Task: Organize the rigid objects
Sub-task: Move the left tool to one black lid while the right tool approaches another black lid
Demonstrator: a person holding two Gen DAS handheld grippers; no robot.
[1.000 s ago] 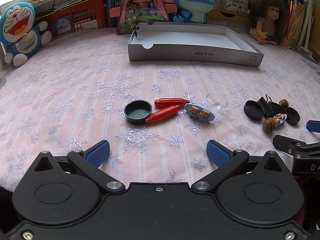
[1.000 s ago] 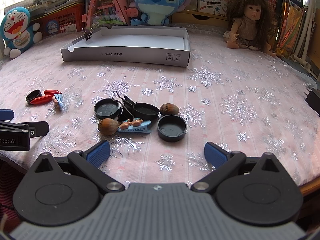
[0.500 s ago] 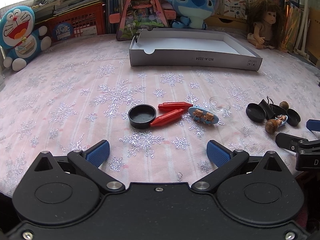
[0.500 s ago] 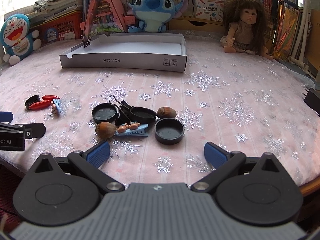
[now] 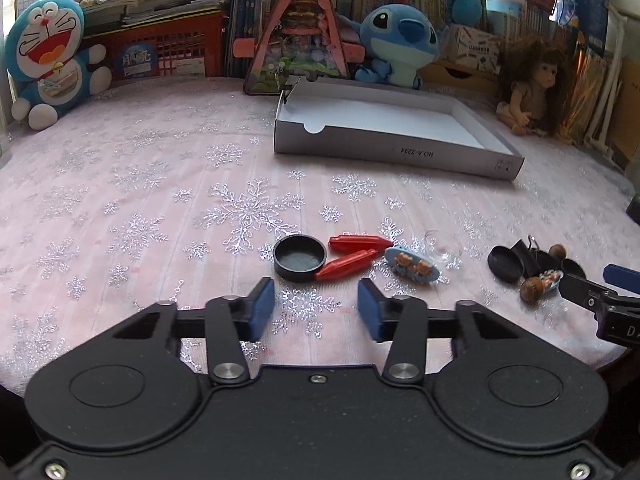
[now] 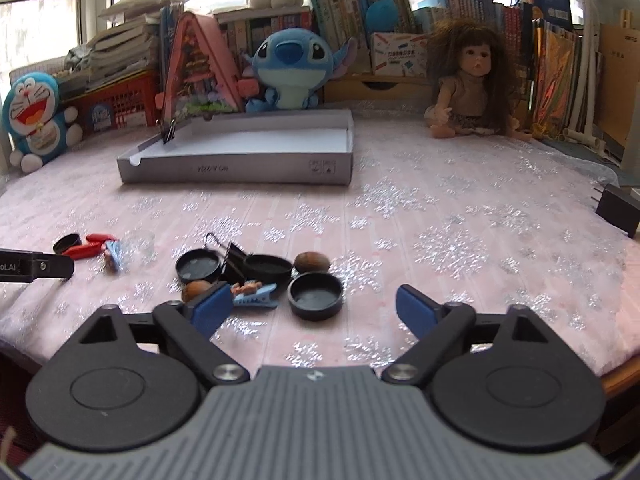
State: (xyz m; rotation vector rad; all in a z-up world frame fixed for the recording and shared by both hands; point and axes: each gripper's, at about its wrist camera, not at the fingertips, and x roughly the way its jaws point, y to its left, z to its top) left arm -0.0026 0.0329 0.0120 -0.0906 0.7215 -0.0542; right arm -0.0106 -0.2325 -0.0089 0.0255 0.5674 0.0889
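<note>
In the left wrist view my left gripper [image 5: 316, 310] is open and empty, its jaws partly narrowed, just short of a black round lid [image 5: 300, 258], two red clips [image 5: 352, 256], a blue bear hair clip [image 5: 412, 266] and a clear dish [image 5: 442, 246]. In the right wrist view my right gripper [image 6: 312, 306] is wide open and empty, above a black lid [image 6: 316, 295], a blue hair clip [image 6: 256, 294], walnuts [image 6: 312, 261], two more black lids [image 6: 198, 266] and a binder clip [image 6: 232, 252]. The white box [image 6: 240, 168] stands behind.
Plush toys [image 5: 44, 60], a doll [image 6: 468, 84], a red basket [image 5: 168, 52] and books line the back of the pink snowflake cloth [image 5: 120, 184]. A black adapter [image 6: 618, 210] lies at the right edge. The table's front edge is close under both grippers.
My left gripper's jaws have narrowed from wide open and moved closer to the black lid. Both cameras have tilted up a little. The objects lie where they were.
</note>
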